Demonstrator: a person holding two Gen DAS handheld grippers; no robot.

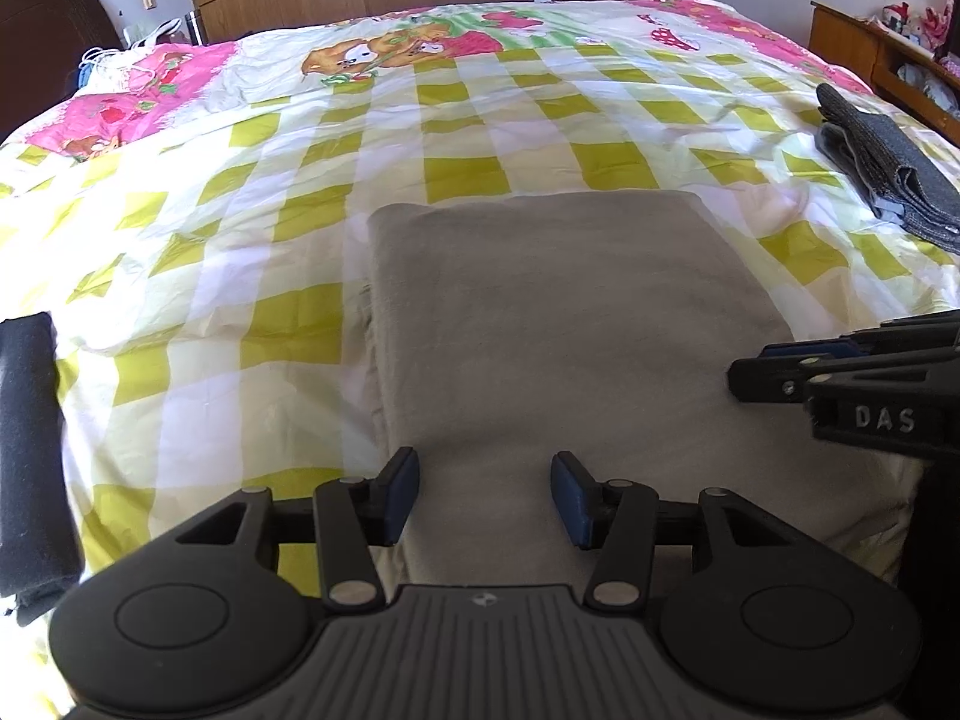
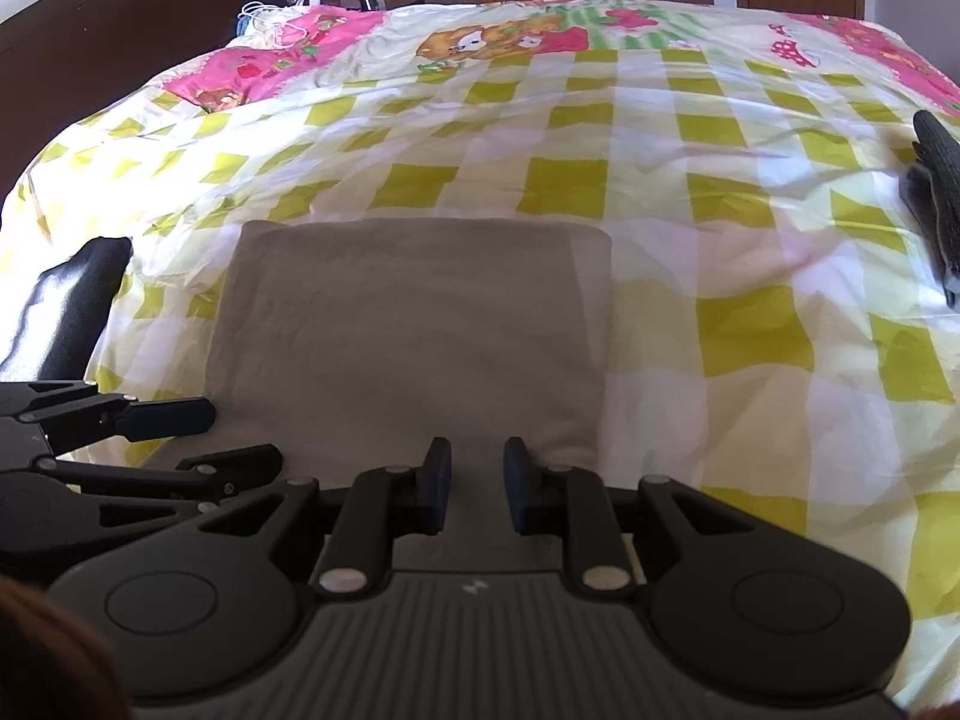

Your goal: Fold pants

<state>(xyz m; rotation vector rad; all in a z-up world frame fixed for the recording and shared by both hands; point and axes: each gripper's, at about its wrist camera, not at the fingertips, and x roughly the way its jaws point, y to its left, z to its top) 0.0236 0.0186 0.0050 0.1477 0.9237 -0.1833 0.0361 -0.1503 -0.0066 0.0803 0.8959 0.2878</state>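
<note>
- Left wrist view — grey pants [image 1: 558, 324] lie centre frame, folded into a flat rectangle on the checked bedspread [image 1: 240, 252]; near edge runs under the left gripper [image 1: 485, 495].
- Left gripper jaws stand released, a wide gap, nothing between the pads; they hang just over the near end of the cloth.
- Right gripper [image 1: 744, 381] enters from the right edge, mid height, over the right side of the pants; from this side I cannot tell whether it pinches cloth.
- Handling, my read: soft knit, light, limp — it will sag and slide if lifted by one point, so take the two near corners or the folded edge, all layers at once.
- Count here: one pair of grey pants, one dark denim garment [image 1: 888, 168] upper right, one dark fabric roll [image 1: 27, 456] at left edge.
- Right wrist view — same pants [image 2: 408, 324] centre, square-looking, near edge just below the right gripper [image 2: 477, 486].
- Right gripper jaws narrow, a small gap, no cloth visibly clamped between them.
- Left gripper [image 2: 198, 420] lower left, beside the left edge of the pants, jaws apart.
- Count: two grippers, one grey pants, denim piece [image 2: 939, 204] right edge.
</note>
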